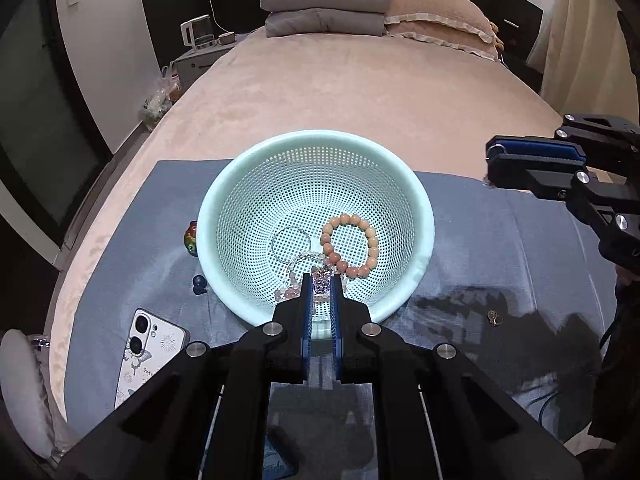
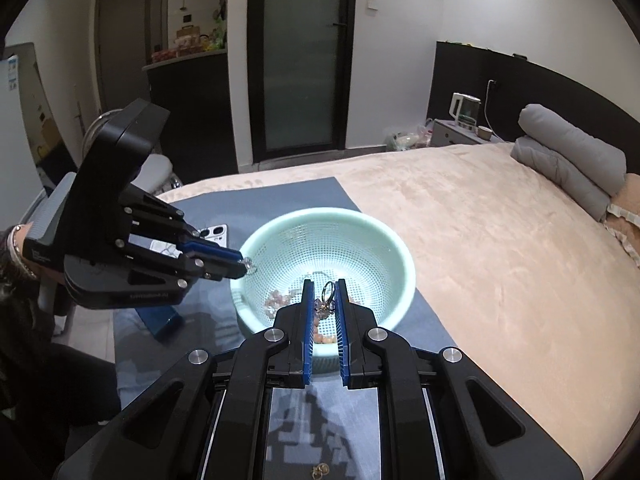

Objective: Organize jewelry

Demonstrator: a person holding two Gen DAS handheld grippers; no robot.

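The left tongs (image 2: 245,266) pinch a clear bead bracelet (image 2: 249,265) over the basket's (image 1: 420,200) nine-o'clock rim. The right tongs (image 2: 325,300) clamp a ring charm (image 2: 327,294). Several bracelets are already inside; an earring (image 1: 493,317) remains on the cloth (image 1: 500,240) at four o'clock.

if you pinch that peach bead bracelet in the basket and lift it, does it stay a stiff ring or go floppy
Probably floppy: the bead bracelet looks like separate round beads on a string, so it should sag into a hanging loop. The smooth beads may slip or roll between the pads. It lies flat on the basket floor, so it likely weighs little.
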